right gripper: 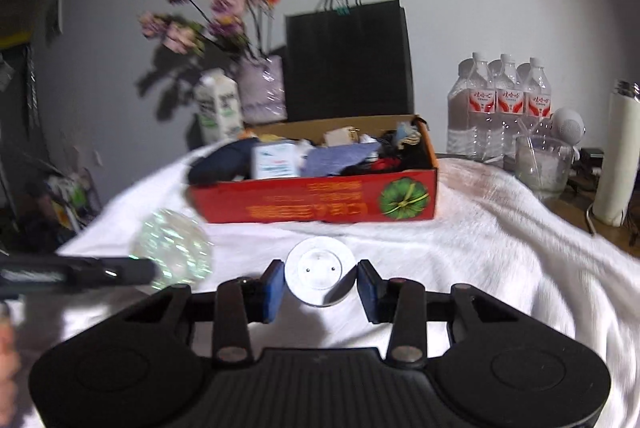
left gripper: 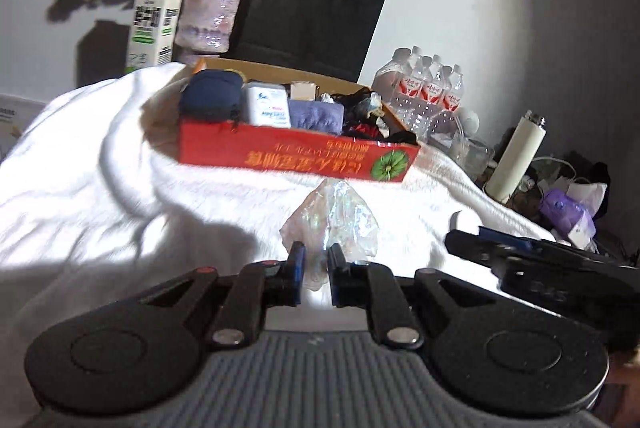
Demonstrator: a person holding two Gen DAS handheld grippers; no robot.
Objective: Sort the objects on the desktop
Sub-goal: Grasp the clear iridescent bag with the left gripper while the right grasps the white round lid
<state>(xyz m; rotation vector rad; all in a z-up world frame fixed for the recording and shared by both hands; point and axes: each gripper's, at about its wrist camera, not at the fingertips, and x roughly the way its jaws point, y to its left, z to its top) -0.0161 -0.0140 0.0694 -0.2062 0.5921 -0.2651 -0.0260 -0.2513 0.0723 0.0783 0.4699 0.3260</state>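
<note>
A red cardboard box full of small items sits on a white towel. My left gripper is shut on a crumpled iridescent clear wrapper, held just above the towel in front of the box; it shows blurred in the right wrist view. My right gripper is shut on a round white disc in front of the box. The right gripper also shows in the left wrist view.
Behind the box stand a black paper bag, a milk carton and a vase of flowers. Water bottles, a glass cup and a white flask are at the right.
</note>
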